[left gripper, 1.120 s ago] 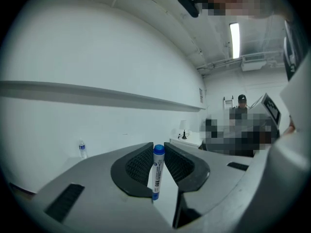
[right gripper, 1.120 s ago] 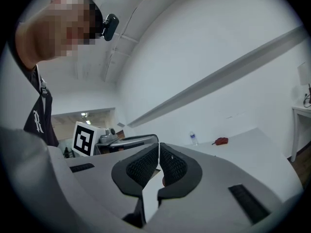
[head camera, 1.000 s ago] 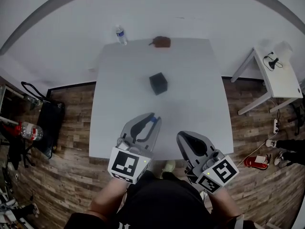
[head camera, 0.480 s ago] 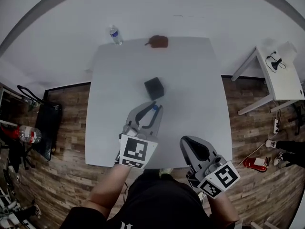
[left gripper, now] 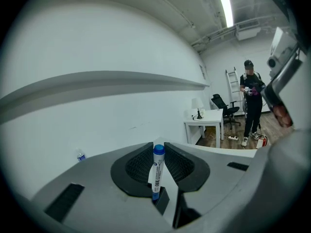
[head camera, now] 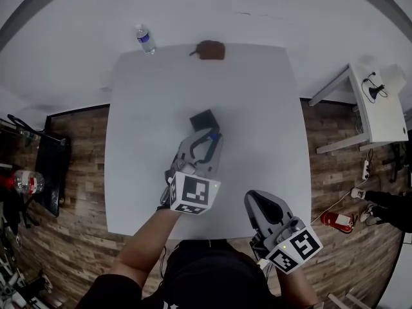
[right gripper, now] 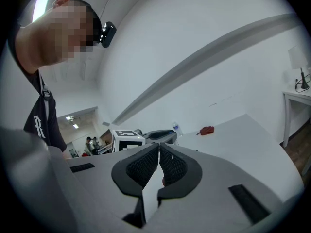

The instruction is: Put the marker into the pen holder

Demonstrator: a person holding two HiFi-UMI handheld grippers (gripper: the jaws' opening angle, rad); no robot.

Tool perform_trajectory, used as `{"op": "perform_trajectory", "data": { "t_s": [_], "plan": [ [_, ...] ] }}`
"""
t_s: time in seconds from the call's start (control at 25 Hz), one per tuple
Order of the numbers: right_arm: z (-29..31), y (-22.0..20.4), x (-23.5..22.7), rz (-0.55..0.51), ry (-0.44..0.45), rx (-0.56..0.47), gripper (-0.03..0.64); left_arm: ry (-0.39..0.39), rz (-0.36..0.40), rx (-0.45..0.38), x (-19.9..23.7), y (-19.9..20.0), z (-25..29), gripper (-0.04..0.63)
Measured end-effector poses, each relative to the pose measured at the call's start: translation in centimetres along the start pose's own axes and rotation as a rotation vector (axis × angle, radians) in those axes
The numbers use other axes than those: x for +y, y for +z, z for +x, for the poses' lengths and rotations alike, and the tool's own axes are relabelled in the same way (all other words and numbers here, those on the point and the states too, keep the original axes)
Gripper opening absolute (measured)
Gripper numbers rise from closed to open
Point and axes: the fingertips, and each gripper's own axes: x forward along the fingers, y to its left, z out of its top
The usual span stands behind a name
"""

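Note:
A white marker [left gripper: 156,171] with a blue cap stands upright between the jaws of my left gripper [left gripper: 159,148], which is shut on it. In the head view the left gripper [head camera: 206,138] hangs over the middle of the white table [head camera: 264,108], its tips just short of the black cube-shaped pen holder [head camera: 203,118]; the marker's blue end [head camera: 215,136] shows at the tips. My right gripper [head camera: 262,203] is at the table's near edge, shut and empty; its jaws [right gripper: 159,148] meet with nothing between them.
A water bottle [head camera: 145,40] and a brown pouch [head camera: 209,49] sit at the table's far edge. A small white side table [head camera: 376,102] stands to the right. A person [left gripper: 251,98] stands far off by a chair and ladder.
My left gripper has carried the marker forward from the table's near edge up to the pen holder. The right gripper has stayed near the front edge.

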Motion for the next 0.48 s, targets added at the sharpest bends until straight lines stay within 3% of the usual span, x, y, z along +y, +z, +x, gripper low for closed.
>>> {"op": "perform_trajectory", "data": {
  "t_s": [0.48],
  "plan": [
    [4.2, -2.1, -3.8, 0.079, -0.058, 0.09, 0.017, -0.012, 0.03, 0.1, 1.3, -7.8, 6.4, 0.072]
  ]
}}
